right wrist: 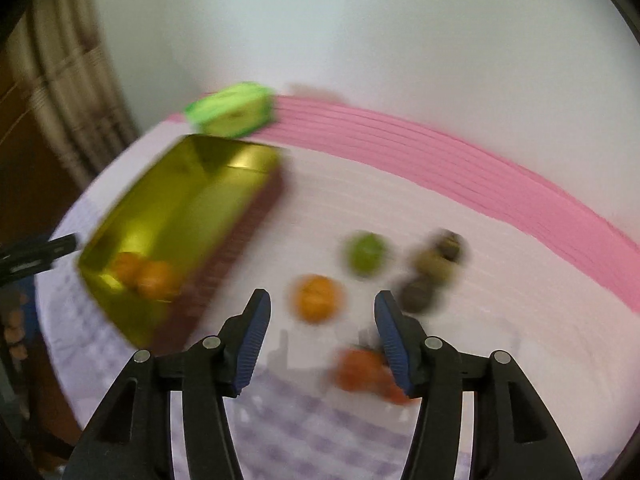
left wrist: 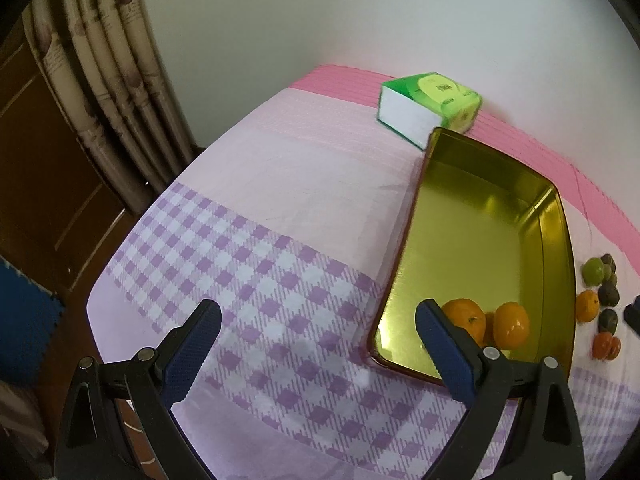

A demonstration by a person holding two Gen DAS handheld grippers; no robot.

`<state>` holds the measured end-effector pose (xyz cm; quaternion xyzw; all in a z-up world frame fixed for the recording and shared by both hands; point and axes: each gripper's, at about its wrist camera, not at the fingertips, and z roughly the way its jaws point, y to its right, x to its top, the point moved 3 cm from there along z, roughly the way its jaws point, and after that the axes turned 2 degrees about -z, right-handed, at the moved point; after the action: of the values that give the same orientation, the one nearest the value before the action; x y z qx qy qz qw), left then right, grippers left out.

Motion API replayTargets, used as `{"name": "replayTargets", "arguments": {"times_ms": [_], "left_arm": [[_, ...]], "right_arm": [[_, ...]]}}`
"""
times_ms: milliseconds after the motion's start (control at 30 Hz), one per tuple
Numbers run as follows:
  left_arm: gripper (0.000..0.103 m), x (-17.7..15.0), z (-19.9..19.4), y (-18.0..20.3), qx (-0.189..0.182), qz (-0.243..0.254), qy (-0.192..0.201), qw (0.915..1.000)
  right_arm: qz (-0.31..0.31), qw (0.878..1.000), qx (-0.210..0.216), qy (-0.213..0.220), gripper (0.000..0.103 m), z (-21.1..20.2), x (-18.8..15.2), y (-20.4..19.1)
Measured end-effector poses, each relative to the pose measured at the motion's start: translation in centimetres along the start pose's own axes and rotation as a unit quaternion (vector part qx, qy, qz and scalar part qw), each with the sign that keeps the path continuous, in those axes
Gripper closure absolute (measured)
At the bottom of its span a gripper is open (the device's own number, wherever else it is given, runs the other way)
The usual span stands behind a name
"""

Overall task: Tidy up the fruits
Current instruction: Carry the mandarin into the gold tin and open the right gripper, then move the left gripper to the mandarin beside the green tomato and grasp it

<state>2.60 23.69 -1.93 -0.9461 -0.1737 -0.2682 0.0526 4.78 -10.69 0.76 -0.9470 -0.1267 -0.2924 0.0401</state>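
Two round orange tangerines (left wrist: 490,322) lie in the near corner of the shiny gold rectangular metal tin (left wrist: 460,216) on the pink-and-lilac checked cloth surface (left wrist: 280,208). The left claw (left wrist: 318,354) is spread wide and holds nothing. The right claw (right wrist: 322,338) is spread and holds nothing, above a loose orange tangerine (right wrist: 316,298), beside a green fruit (right wrist: 366,254) and blurred dark fruits (right wrist: 434,270).

Soft, even indoor light is filling both views, and its source is not showing. The left wrist view is staying sharp, with glare gleaming off the inside of the gold tin (left wrist: 480,240) and only faint shadows lying on the tablecloth (left wrist: 260,208). The right wrist view is smearing badly with motion blur; the dark fruits (right wrist: 432,276) are perhaps three, too blurred to count. Fisheye distortion is bending the cloth's edges, and black vignetting is closing in at the corners.
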Motion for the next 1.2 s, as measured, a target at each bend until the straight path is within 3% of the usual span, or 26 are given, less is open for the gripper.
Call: {"name": "replayTargets", "arguments": {"times_ms": [167,300,567,733,1100,1200], "left_arm": [[0.007,-0.2,-0.6,1.7,-0.01,0.023,0.018,0.9995],[0.007,-0.4,-1.6,3.7,-0.023,0.048,0.034,0.998],[0.007,-1.0,-3.3,9.6,-0.067,0.102,0.037,0.9918],[0.007,-2.1,-3.9,14.6,-0.098,0.153,0.033,0.9827],[0.007,-3.6,-3.4,23.0,-0.134,0.227,0.021,0.9643],[0.007,-3.5,-2.4,24.3,-0.136,0.23,0.006,0.9637]], "right_arm": [[0.061,0.997,-0.04,-0.01,0.048,0.7,-2.6,6.9],[0.073,0.996,-0.052,-0.023,0.048,1.9,-4.6,9.7],[0.056,0.997,-0.043,-0.017,0.047,4.1,-6.0,10.2],[0.018,0.999,-0.038,-0.007,0.028,4.4,-5.9,9.6],[0.001,0.999,-0.029,0.019,0.019,4.6,-6.3,10.1],[0.004,0.999,-0.03,0.016,0.013,4.8,-6.2,10.3]]}}
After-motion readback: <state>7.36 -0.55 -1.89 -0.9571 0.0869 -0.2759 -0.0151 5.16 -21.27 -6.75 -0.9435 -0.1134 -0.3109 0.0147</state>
